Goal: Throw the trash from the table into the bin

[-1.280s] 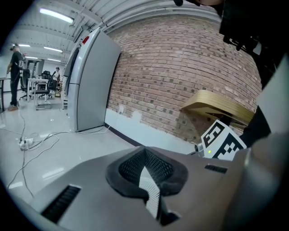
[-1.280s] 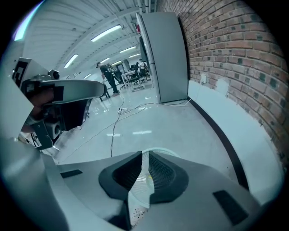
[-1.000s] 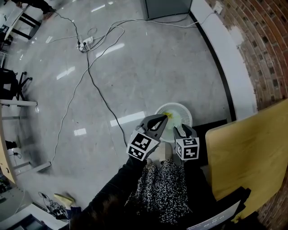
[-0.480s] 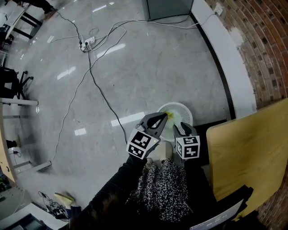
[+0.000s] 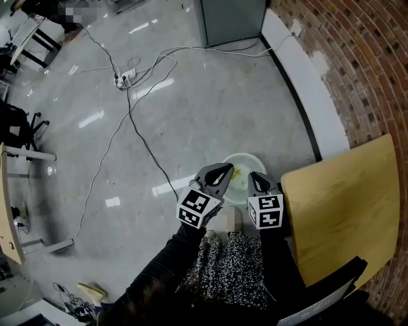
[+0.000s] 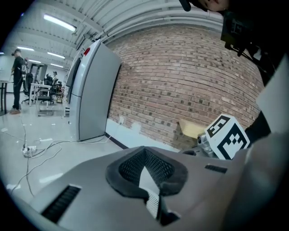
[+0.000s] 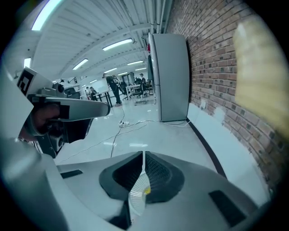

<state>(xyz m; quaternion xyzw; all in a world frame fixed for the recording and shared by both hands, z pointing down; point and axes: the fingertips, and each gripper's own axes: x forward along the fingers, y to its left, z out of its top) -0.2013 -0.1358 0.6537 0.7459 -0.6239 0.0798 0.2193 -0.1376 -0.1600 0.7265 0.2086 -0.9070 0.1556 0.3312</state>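
Note:
A white mesh bin stands on the floor beside the table, with yellow trash lying inside it. Both grippers hang just above the bin. My left gripper is shut and holds nothing; through the slit under its tips the left gripper view shows the bin's mesh. My right gripper is closing, its jaws nearly together with nothing between them. The right gripper view shows the bin and the yellow trash below the tips.
The yellow wooden table is at the right, against the brick wall. Black and white cables and a power strip run across the glossy floor. A grey cabinet stands at the far wall.
Both grippers have lifted a little above the bin. The right jaws have drawn together. The head view has shifted, showing more of the table and wall.

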